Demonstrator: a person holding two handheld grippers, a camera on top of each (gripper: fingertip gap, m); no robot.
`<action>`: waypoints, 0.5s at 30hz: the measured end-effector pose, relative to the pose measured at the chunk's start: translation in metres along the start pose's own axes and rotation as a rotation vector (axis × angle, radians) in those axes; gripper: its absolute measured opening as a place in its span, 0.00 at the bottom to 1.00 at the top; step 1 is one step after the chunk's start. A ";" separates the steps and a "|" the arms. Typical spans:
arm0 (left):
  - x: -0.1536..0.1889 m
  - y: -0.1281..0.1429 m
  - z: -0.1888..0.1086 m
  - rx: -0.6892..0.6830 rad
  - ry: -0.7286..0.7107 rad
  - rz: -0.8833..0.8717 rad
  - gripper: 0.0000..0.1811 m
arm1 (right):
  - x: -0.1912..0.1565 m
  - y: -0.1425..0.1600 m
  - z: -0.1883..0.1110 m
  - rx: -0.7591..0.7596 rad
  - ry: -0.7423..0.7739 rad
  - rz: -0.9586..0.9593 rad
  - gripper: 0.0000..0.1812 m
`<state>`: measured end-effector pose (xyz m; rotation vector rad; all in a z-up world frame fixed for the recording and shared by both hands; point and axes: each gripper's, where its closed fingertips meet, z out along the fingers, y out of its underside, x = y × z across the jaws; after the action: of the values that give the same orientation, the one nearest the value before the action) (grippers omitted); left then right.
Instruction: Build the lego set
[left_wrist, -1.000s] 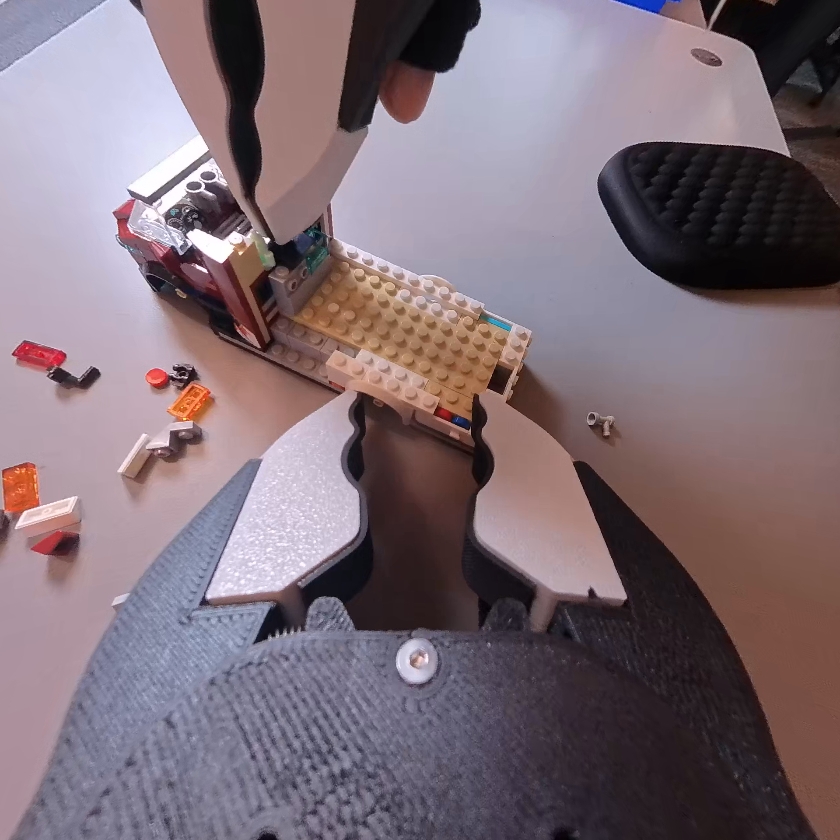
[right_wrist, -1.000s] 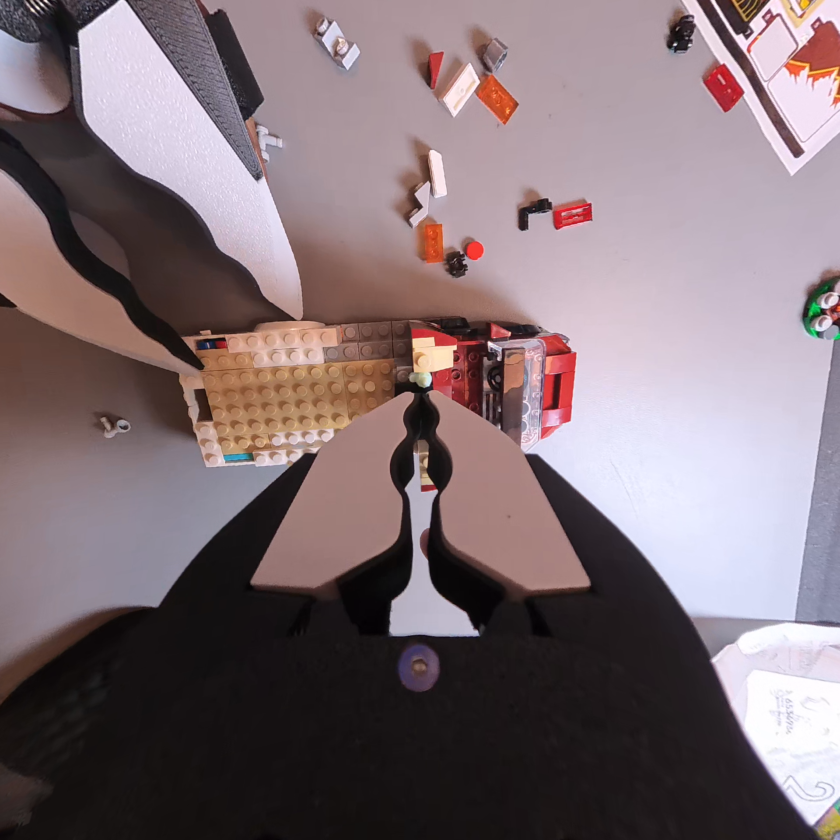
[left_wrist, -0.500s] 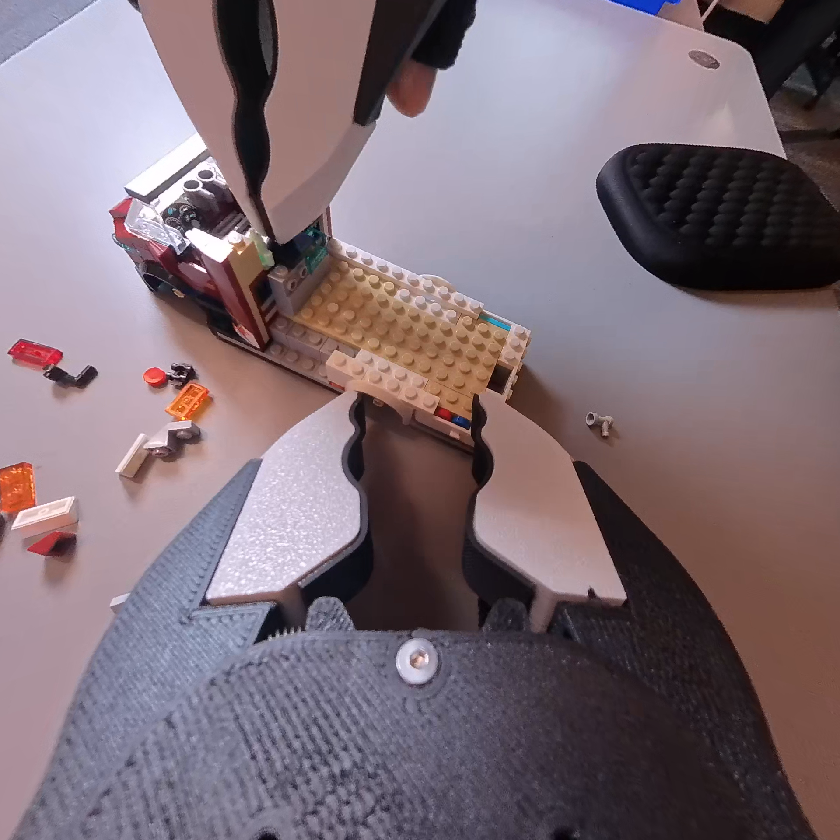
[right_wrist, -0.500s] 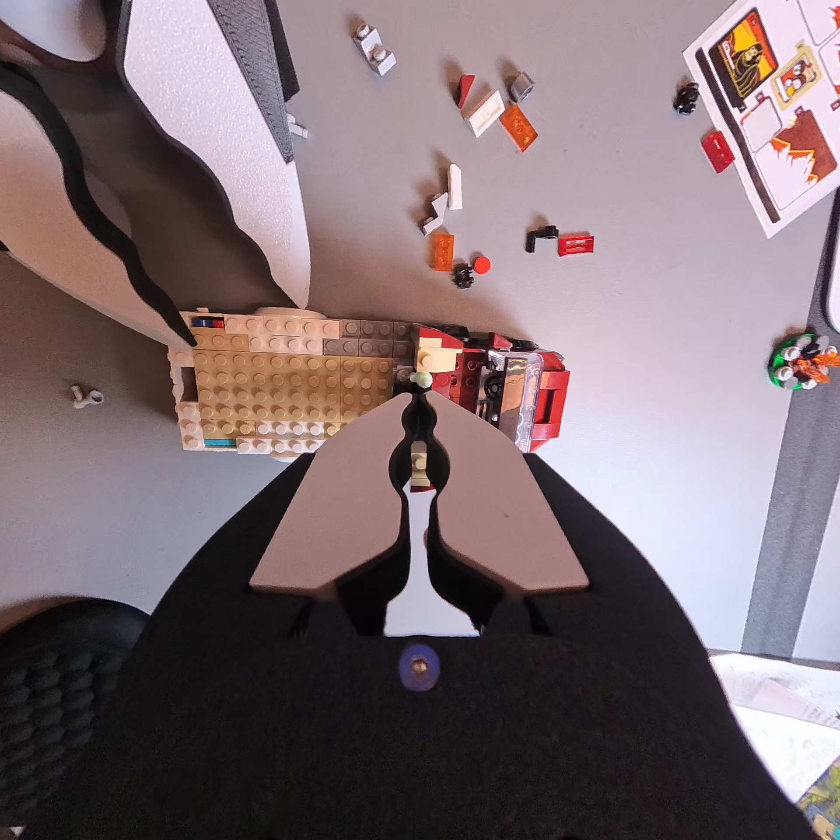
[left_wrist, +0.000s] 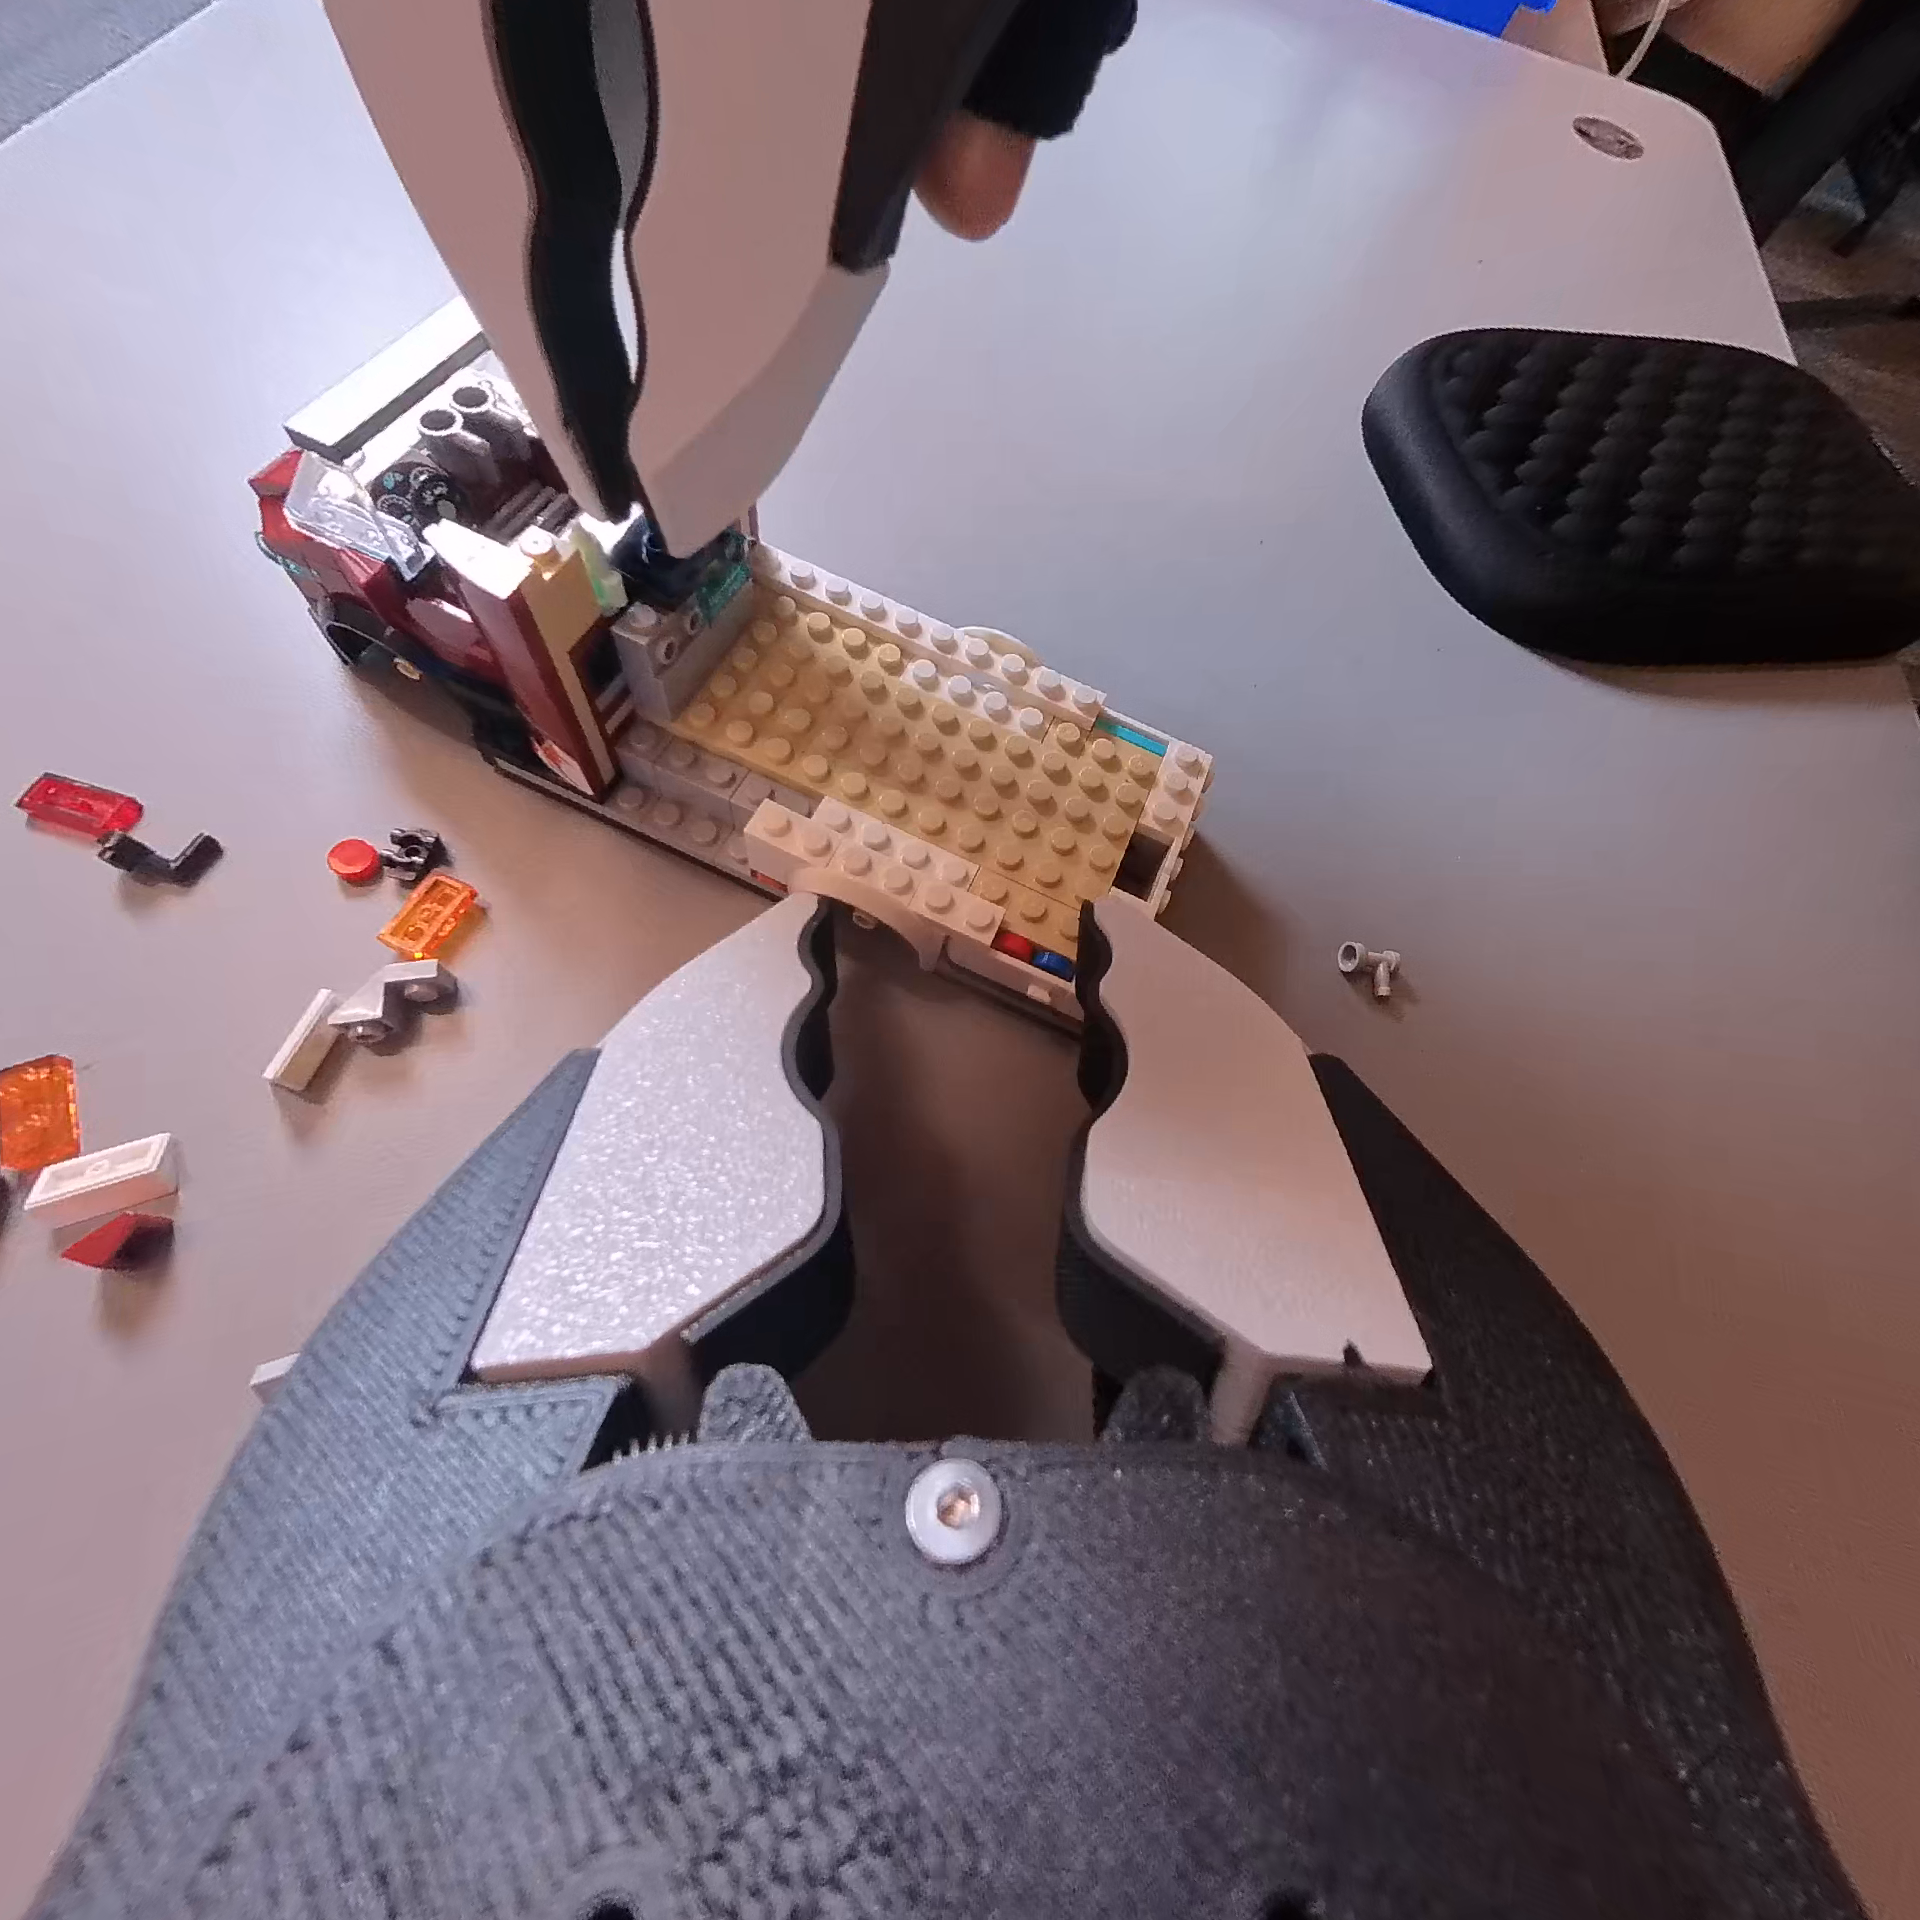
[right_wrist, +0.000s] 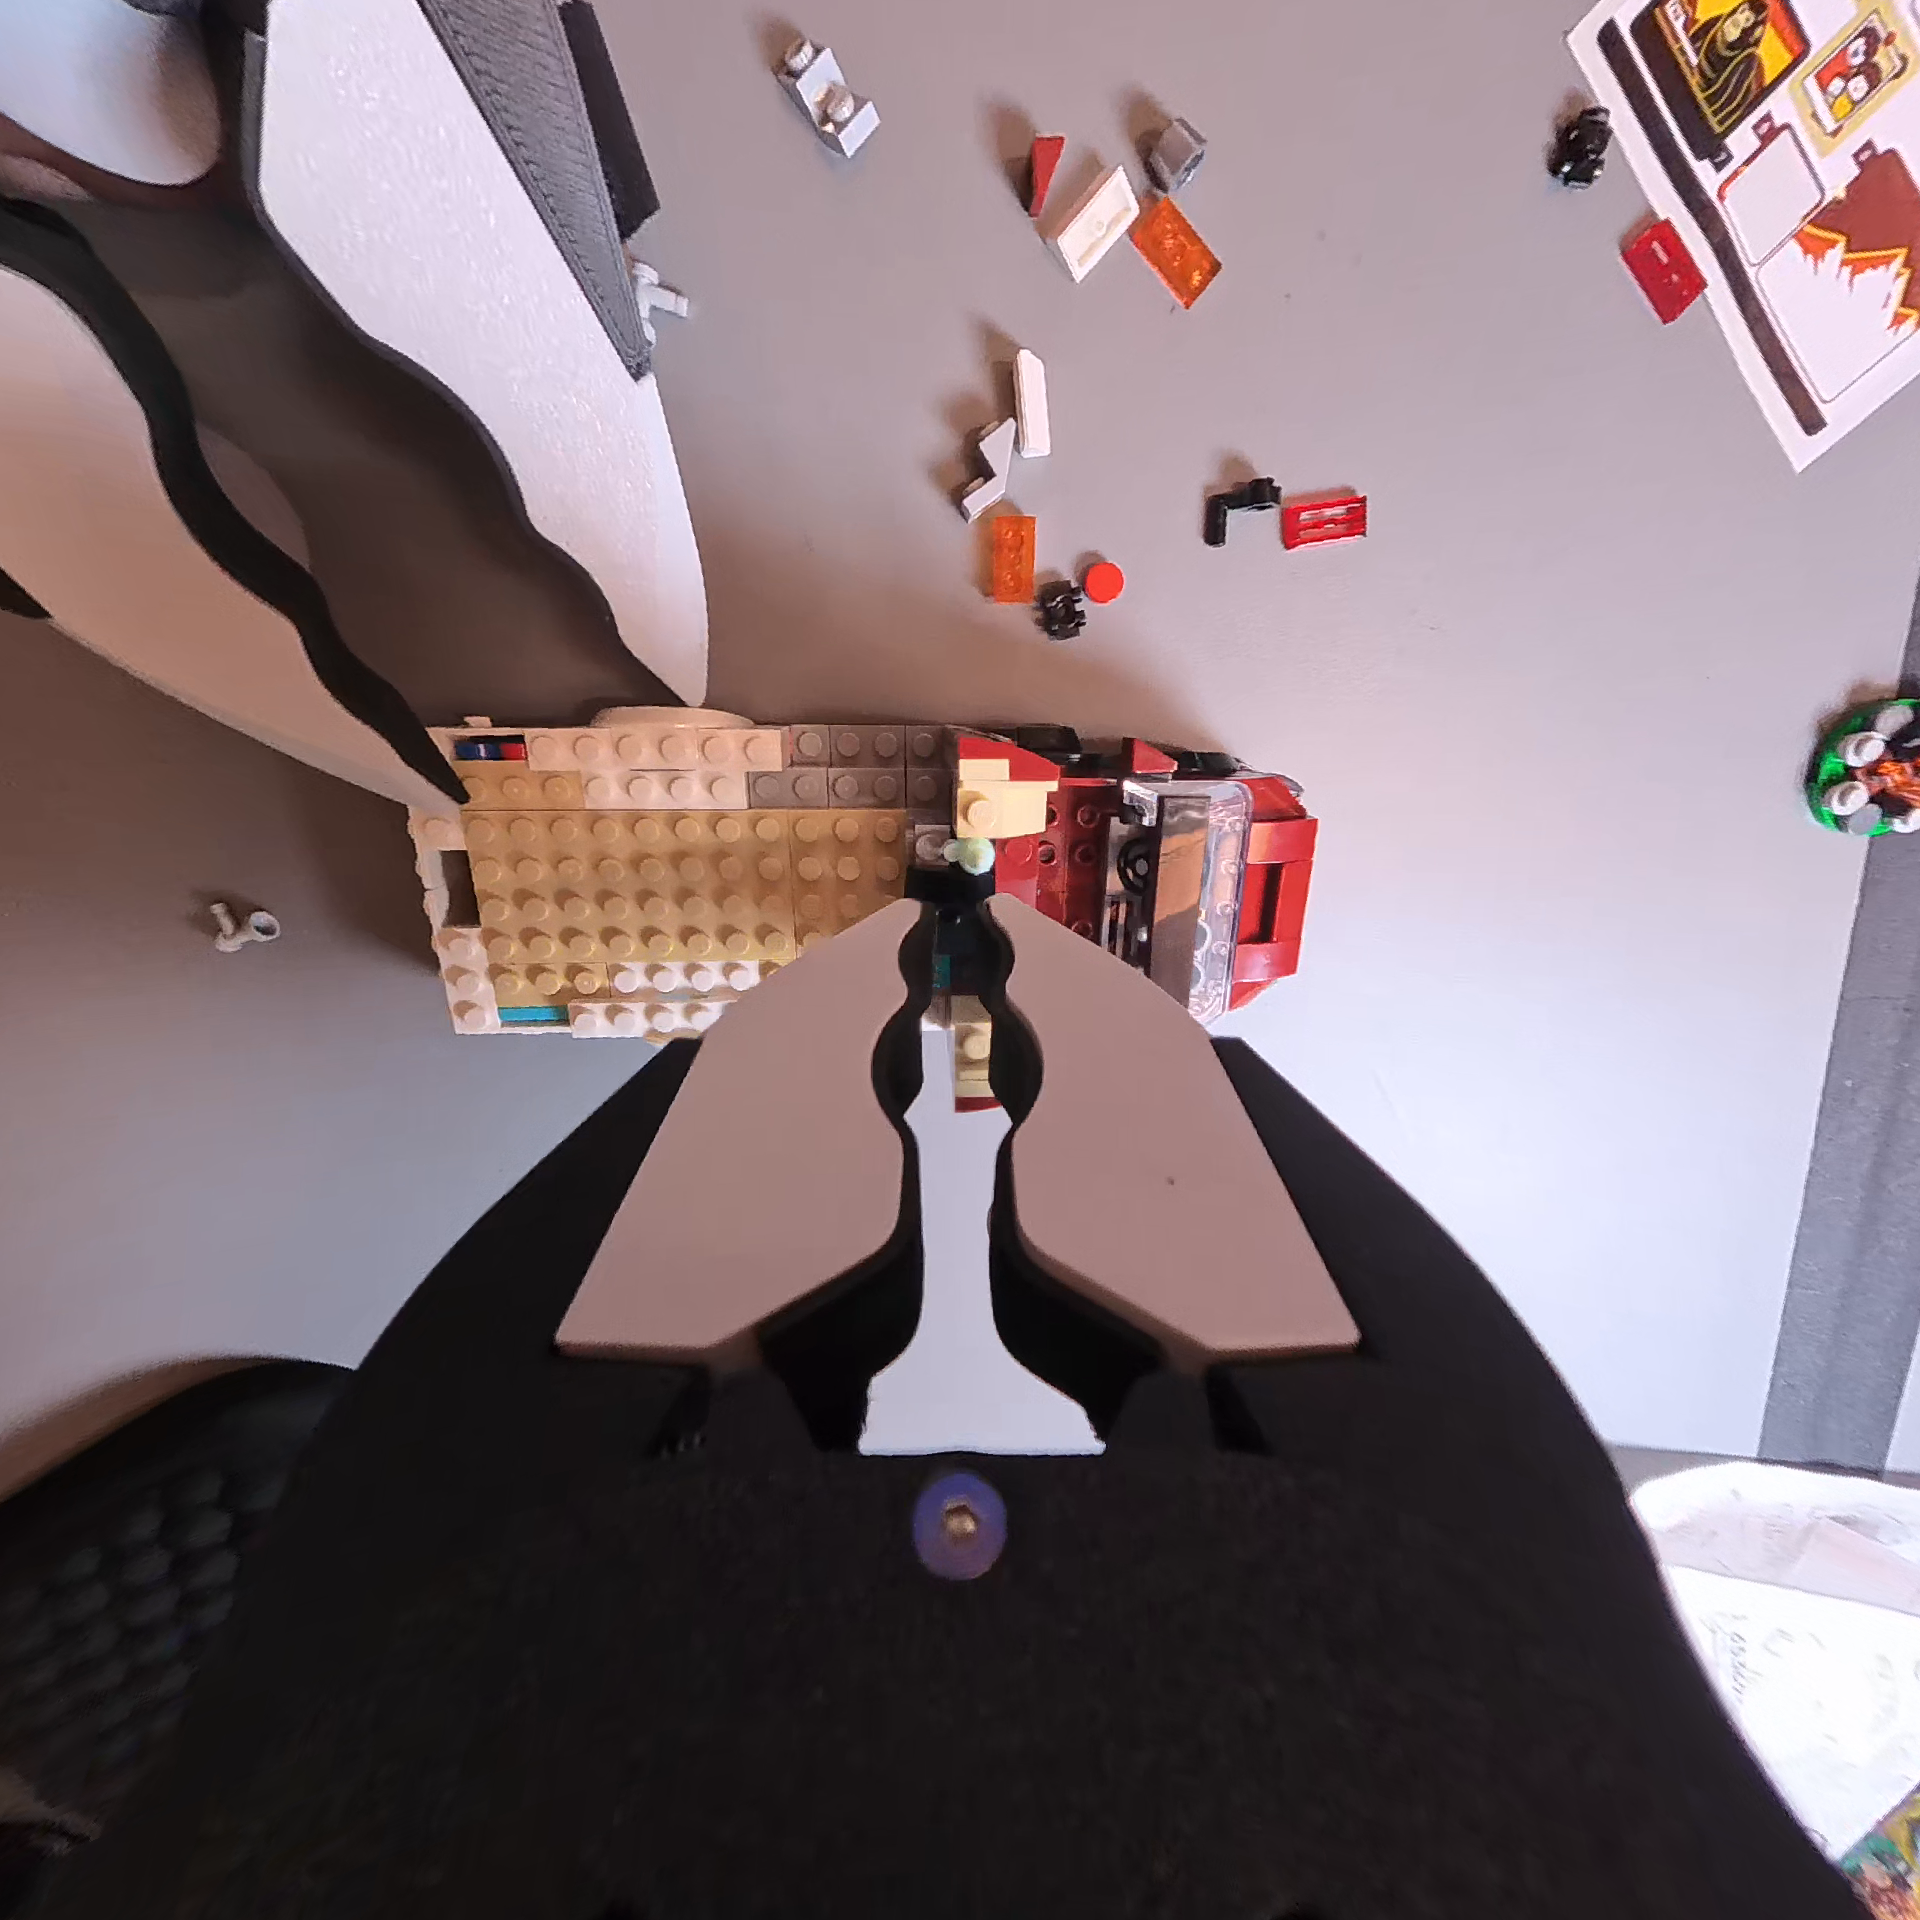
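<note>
A lego truck (left_wrist: 914, 758) with a dark red cab and a tan studded bed lies on the grey table; it also shows in the right wrist view (right_wrist: 644, 883). My left gripper (left_wrist: 951, 925) is open, its fingertips resting against the truck's rear side by the white wheel arch; it also shows in the right wrist view (right_wrist: 577, 743). My right gripper (right_wrist: 954, 904) comes down from above just behind the cab, jaws a little apart around a small dark piece (right_wrist: 951, 935) on the grey bricks. The left wrist view shows this gripper (left_wrist: 644, 540) and piece (left_wrist: 665, 566) too.
Loose pieces lie beside the truck: an orange plate (left_wrist: 431, 914), a red tile (left_wrist: 78, 805), a white brick (left_wrist: 104, 1169), a small grey part (left_wrist: 1369, 961). A black mesh pad (left_wrist: 1662, 499) lies at the right. A sticker sheet (right_wrist: 1787, 208) and a green round piece (right_wrist: 1870, 779) lie beyond the cab. Across from one pair of fingers to the other is roughly 8 centimeters.
My right gripper's fingertips, closed together before, now stand slightly apart over the spot behind the cab. The left gripper and the truck have stayed in place.
</note>
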<state>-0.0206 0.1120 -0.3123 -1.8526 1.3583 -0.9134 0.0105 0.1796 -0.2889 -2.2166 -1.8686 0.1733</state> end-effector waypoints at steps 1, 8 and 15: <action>0.000 0.000 0.000 0.000 0.000 0.000 0.25 | 0.000 0.000 0.001 -0.007 -0.001 -0.001 0.04; 0.000 0.000 0.000 0.000 0.000 0.001 0.25 | -0.001 0.001 0.003 -0.043 -0.041 -0.041 0.03; 0.000 0.000 0.000 -0.001 0.002 -0.002 0.25 | -0.001 0.001 0.004 -0.086 -0.088 -0.139 0.02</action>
<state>-0.0207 0.1117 -0.3125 -1.8546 1.3587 -0.9156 0.0104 0.1788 -0.2930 -2.1554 -2.1068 0.1710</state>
